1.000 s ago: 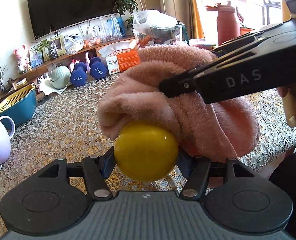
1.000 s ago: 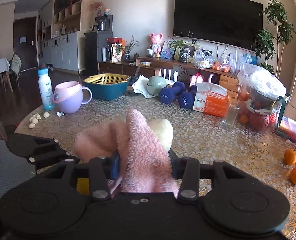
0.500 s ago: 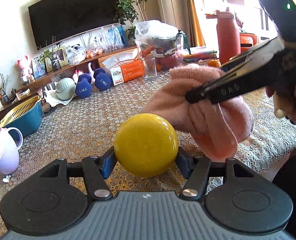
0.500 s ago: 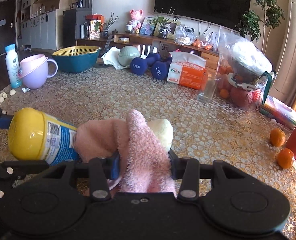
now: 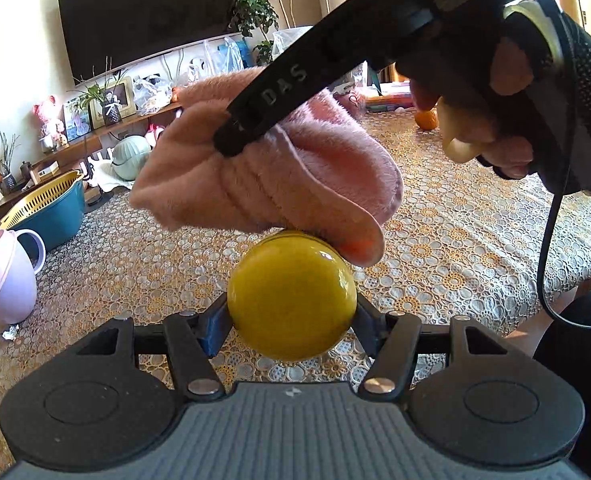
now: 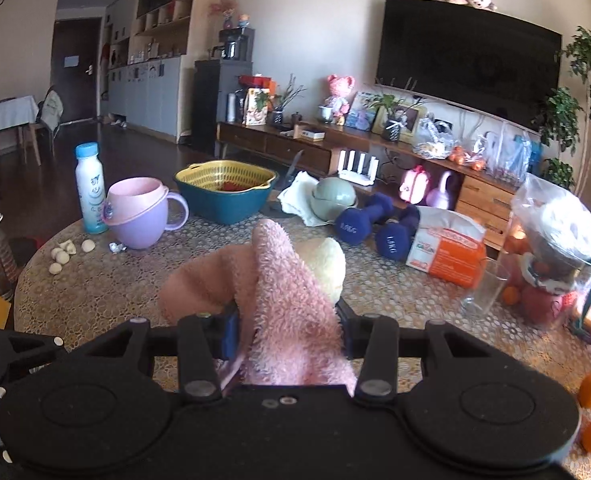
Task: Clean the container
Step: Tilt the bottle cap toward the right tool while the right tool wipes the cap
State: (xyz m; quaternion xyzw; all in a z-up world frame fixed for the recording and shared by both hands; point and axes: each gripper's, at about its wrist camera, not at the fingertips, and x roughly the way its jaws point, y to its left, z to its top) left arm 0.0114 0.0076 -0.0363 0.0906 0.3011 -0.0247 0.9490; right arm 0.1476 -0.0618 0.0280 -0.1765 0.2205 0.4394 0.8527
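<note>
The left gripper [image 5: 291, 320] holds the yellow-capped container [image 5: 291, 295] in the air above the near edge of the surface [image 5: 455, 216], its fingers [image 5: 215, 328] pinching the body from both sides, cap end pointing away from the camera. The right gripper [image 6: 287, 328] has its fingers pressed onto a folded pink cloth [image 5: 267, 176]; the cloth's lower fold touches the top of the cap.

Step in hand, as judged: wiping the cap and upper body.

Procedure:
1. Keep the left grip firm; the rounded, glossy cap is likely to slip under sideways load.
2. Press the cloth down lightly and sweep across the cap.
3. Rotate the container between strokes to expose unwiped areas.
4. Keep the loose cloth folds out of the left fingers.
</note>
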